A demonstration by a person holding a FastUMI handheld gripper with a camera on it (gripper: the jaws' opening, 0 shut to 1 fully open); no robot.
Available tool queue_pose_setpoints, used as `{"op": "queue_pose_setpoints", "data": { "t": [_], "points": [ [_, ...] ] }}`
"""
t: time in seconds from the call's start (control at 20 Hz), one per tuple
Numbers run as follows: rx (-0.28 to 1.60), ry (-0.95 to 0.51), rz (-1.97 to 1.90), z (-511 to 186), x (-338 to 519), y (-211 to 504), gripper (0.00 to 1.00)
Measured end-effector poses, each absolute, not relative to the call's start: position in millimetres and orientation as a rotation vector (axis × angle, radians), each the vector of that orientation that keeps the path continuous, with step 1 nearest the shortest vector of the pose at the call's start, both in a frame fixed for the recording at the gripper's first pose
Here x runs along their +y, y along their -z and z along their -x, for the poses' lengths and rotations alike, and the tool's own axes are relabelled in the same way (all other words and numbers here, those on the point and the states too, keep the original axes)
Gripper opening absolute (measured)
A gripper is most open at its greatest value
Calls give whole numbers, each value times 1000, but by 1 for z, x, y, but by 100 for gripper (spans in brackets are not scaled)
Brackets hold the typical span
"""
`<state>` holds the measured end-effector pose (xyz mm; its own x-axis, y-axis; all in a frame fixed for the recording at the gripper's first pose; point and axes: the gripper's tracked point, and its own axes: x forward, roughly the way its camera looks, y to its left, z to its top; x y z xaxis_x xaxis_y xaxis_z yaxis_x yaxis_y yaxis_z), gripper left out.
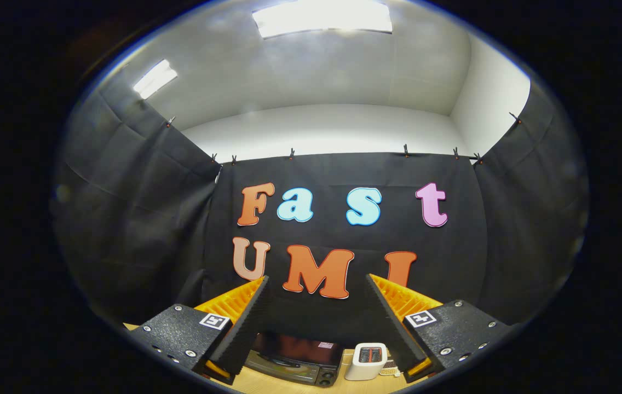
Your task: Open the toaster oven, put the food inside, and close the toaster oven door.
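Note:
My gripper [317, 284] is held high and level, its two fingers spread wide with nothing between them. Far below, between the finger bases, a dark toaster oven [294, 362] stands on the wooden table [366, 386] against the booth wall. Its glass door looks closed, with a handle across the front and knobs at its right side. Just right of it stands a small white toaster [367, 361]. A small brownish item [389, 370], possibly food, lies beside the white toaster, half hidden by the right finger.
Black cloth walls close the booth on three sides. Above them are a white wall and ceiling lights. A thin strip of the table shows beneath the fingers.

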<state>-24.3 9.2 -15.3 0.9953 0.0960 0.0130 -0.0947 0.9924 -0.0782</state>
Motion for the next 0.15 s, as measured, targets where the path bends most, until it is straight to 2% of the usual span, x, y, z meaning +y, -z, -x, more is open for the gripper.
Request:
{"op": "queue_pose_setpoints", "data": {
  "t": [0.15],
  "points": [
    [-46,-78,81,26,-2,12,100]
  ]
}}
